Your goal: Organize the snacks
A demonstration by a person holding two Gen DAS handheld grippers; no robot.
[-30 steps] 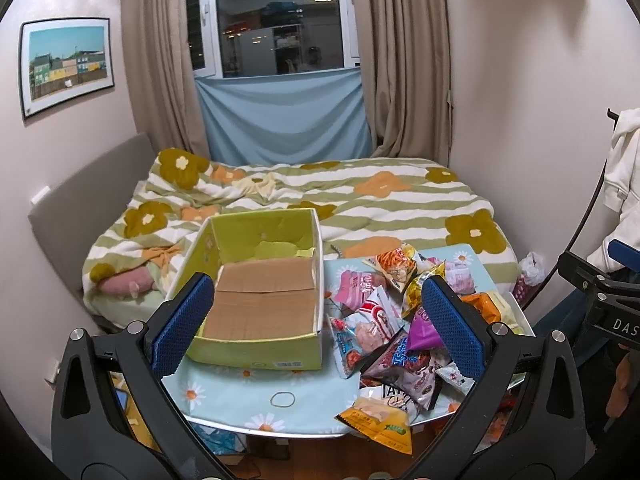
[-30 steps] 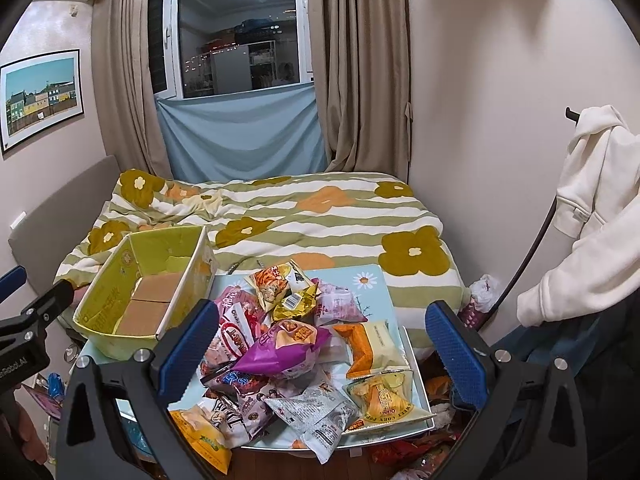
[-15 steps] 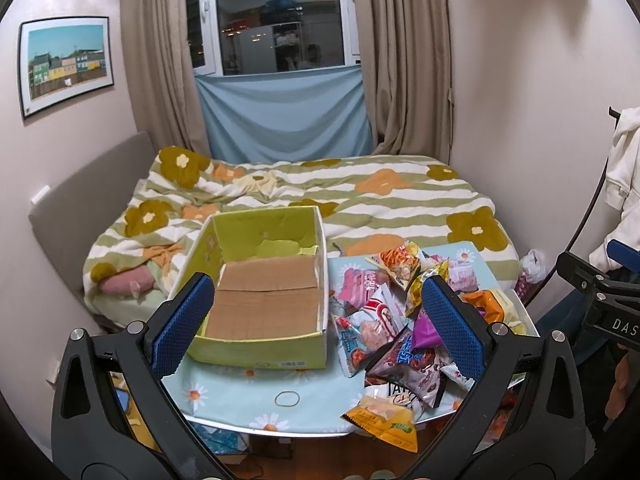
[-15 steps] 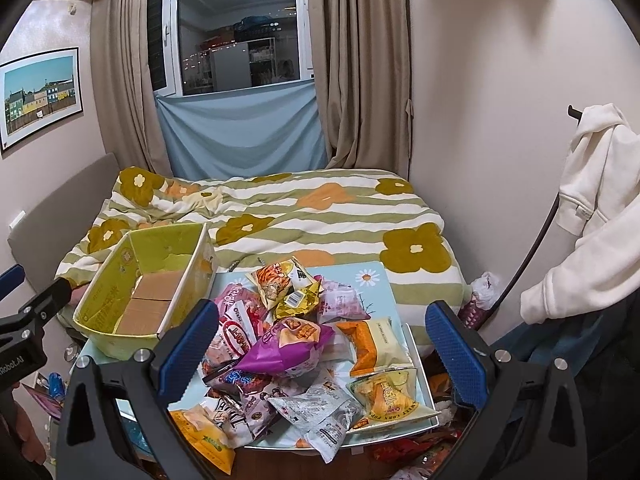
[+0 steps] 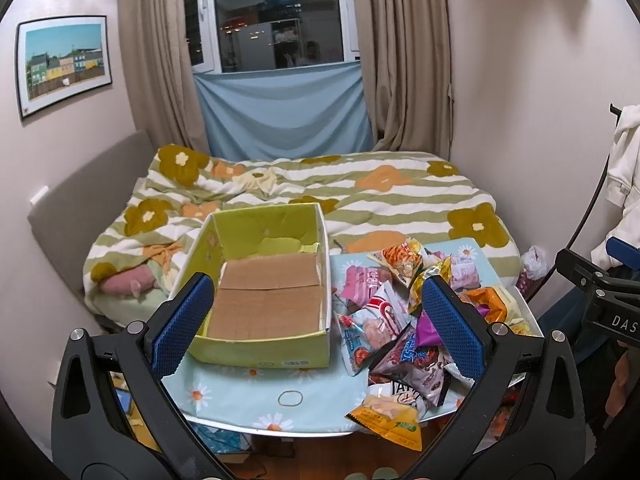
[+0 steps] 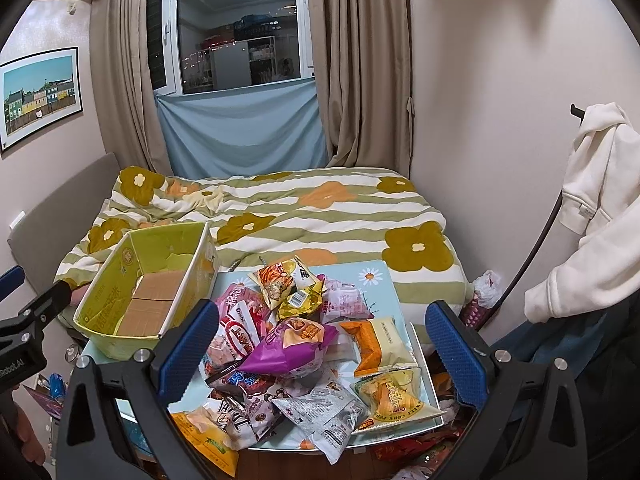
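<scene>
Left claw [image 5: 316,320] wide open, empty, hovering above the near edge of the desk [image 5: 236,384], blue pads apart. Under it, on the desk's left half, a yellow-green cardboard box [image 5: 260,280] sits open with nothing inside, brown flaps showing on its floor. A rubber band [image 5: 290,399] lies on the daisy-print cloth just in front of the box. Right of the box, touching or nearly touching its side, a loose pile of snack packets [image 5: 396,320]; a yellow-orange packet [image 5: 386,420] hangs over the front desk edge. Right claw [image 6: 320,352] also wide open and empty, held above the pile. In the right wrist view a purple bag [image 6: 292,344] lies on top in the middle, an orange-and-white packet [image 6: 374,340] just right of it, a yellow popcorn-style bag [image 6: 394,396] at the front right, a silver-grey packet [image 6: 324,412] at the front. Behind the desk a bed with a striped flower duvet [image 6: 320,216]. Far right, a white hoodie [image 6: 592,208] hangs on a rack.
</scene>
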